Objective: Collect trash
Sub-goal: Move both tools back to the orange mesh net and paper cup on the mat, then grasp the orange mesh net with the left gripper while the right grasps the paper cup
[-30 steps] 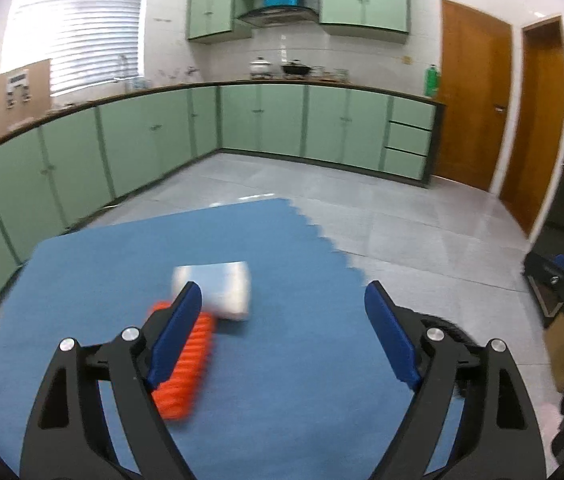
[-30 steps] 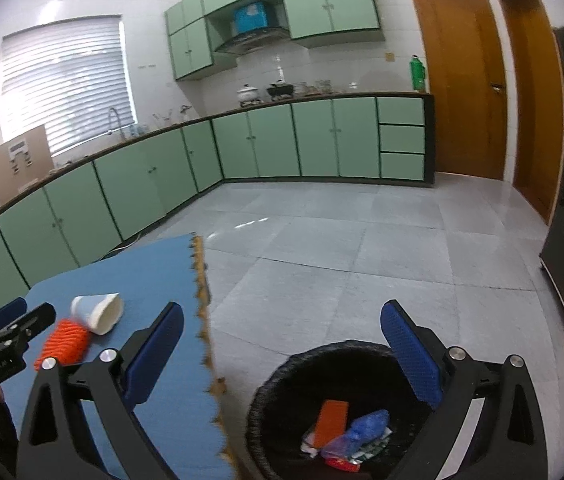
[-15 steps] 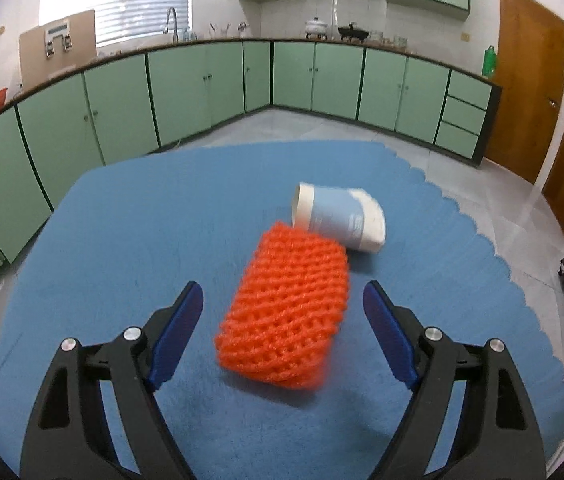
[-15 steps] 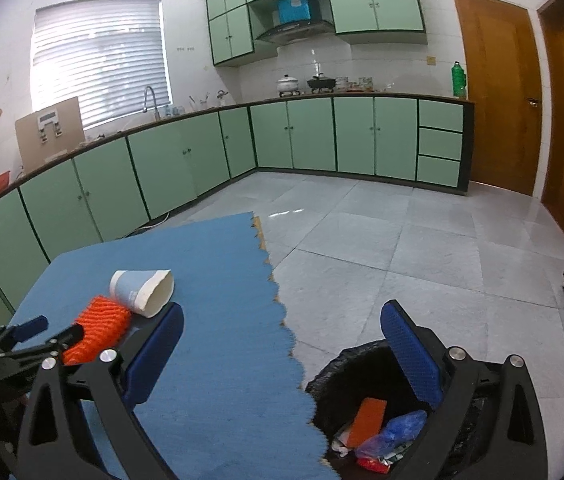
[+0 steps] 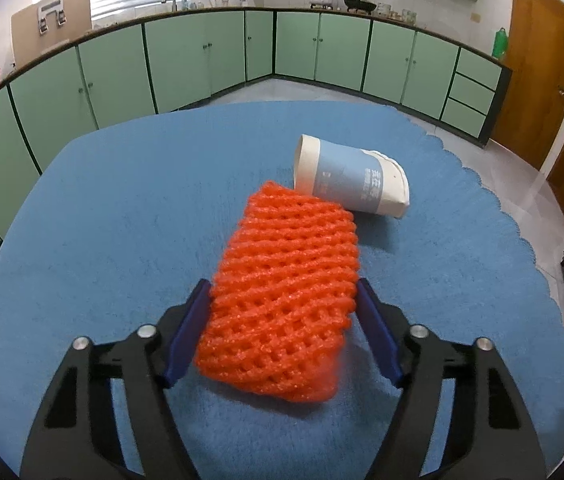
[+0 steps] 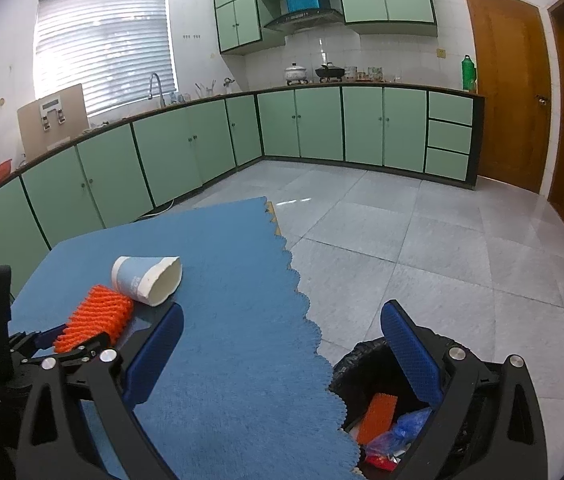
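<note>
Left gripper (image 5: 282,312) jaws pressed on both sides of the net (image 5: 286,296), gripping it | right gripper (image 6: 282,344) jaws wide apart, holding nothing | net on mat (image 5: 121,208), cup (image 5: 352,178) on its side touching net at 1 o'clock | bin (image 6: 386,412) off mat edge, under right gripper, at 5 o'clock, scraps inside

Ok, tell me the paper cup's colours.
Paper cup: pale blue sleeve, white rim and base; clearest in the left wrist view.

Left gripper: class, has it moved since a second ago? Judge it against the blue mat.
Yes. The left gripper has moved forward over the blue mat and now straddles the orange foam net, beside the paper cup.
</note>
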The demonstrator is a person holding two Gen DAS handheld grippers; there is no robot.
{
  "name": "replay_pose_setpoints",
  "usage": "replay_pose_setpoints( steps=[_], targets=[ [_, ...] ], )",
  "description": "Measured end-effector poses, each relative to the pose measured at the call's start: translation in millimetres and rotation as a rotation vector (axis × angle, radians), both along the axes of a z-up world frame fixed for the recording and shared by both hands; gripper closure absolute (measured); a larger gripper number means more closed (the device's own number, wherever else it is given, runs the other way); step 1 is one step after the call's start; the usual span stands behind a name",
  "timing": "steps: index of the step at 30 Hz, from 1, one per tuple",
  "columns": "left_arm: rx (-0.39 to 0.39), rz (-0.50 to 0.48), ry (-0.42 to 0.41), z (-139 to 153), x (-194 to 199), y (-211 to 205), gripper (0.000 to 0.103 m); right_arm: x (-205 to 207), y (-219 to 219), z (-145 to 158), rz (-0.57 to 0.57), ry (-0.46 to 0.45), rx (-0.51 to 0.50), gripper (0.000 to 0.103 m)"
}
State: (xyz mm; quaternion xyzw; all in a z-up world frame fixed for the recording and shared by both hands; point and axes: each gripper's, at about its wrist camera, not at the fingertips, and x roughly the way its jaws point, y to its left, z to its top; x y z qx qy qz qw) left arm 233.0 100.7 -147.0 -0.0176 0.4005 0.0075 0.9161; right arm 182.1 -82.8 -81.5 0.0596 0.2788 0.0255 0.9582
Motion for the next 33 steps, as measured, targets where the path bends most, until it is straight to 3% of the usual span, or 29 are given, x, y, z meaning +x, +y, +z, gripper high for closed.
replay_pose_setpoints(
  steps=[3, 7, 10, 24, 33],
  targets=[
    [-0.011, 0.005, -0.004, 1, -1, 3, 0.049, 2, 4, -2, 0.006, 0.004, -0.002, 0.006],
    [-0.033, 0.023, -0.01, 2, -2, 7, 0.073, 3, 8, -6, 0.018, 0.01, -0.007, 0.006],
    [-0.056, 0.046, -0.017, 6, -5, 13, 0.08, 4, 12, -7, 0.027, 0.012, -0.009, 0.006],
    [-0.047, 0.166, -0.099, 35, -5, 72, 0.083, 36, 70, -1, 0.081, -0.004, 0.021, 0.006],
    [-0.022, 0.21, -0.089, 32, 9, 104, 0.083, 70, 129, -11, 0.112, 0.037, 0.007, 0.006]
  ],
)
